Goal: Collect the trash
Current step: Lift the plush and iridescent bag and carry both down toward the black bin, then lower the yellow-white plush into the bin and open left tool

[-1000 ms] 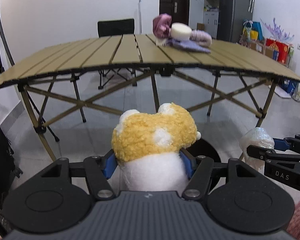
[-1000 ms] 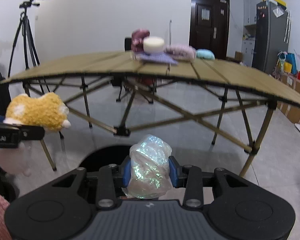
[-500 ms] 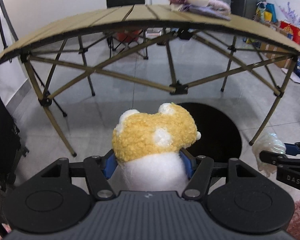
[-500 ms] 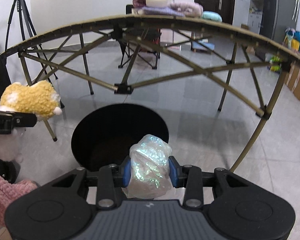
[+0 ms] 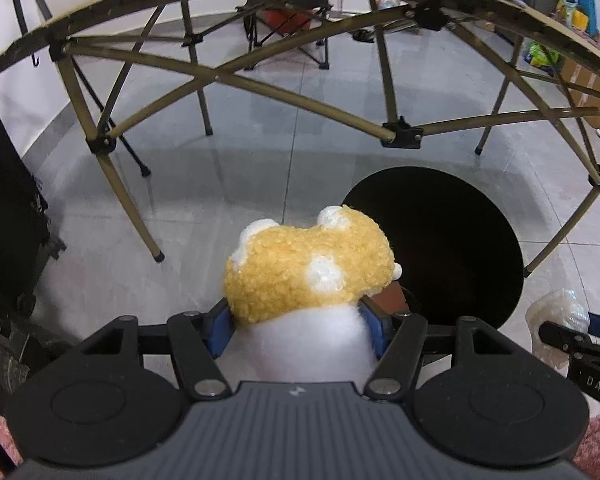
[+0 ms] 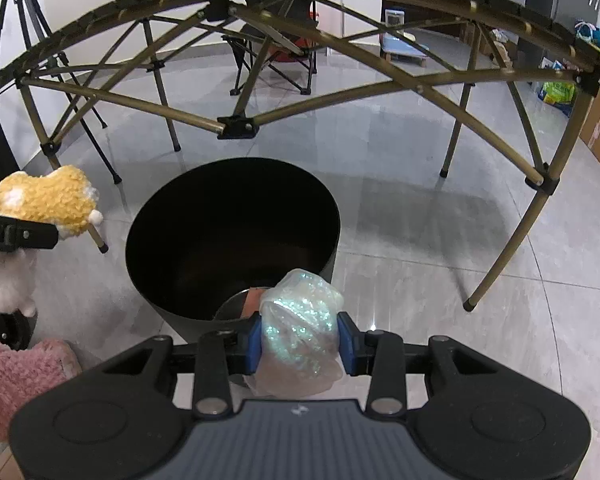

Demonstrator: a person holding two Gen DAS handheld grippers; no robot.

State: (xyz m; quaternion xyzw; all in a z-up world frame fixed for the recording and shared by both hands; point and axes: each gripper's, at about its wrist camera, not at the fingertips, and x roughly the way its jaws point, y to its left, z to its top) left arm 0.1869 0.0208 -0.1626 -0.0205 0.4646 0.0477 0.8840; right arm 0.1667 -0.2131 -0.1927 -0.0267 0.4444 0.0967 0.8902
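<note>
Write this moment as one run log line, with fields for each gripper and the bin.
left gripper: shut on plush toy | right gripper: shut on plastic wad | bin: open, on floor below both

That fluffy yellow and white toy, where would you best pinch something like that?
Around its white lower body, squeezed from both sides, as the left gripper holds the plush toy now. The yellow head bulges wider above the jaws, which should help stop it slipping down through them, and the soft filling gives under the blue pads.

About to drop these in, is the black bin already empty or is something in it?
Not empty: inside the black bin, near its bottom, a metallic round thing and something reddish-brown show. What they are, cannot tell.
</note>
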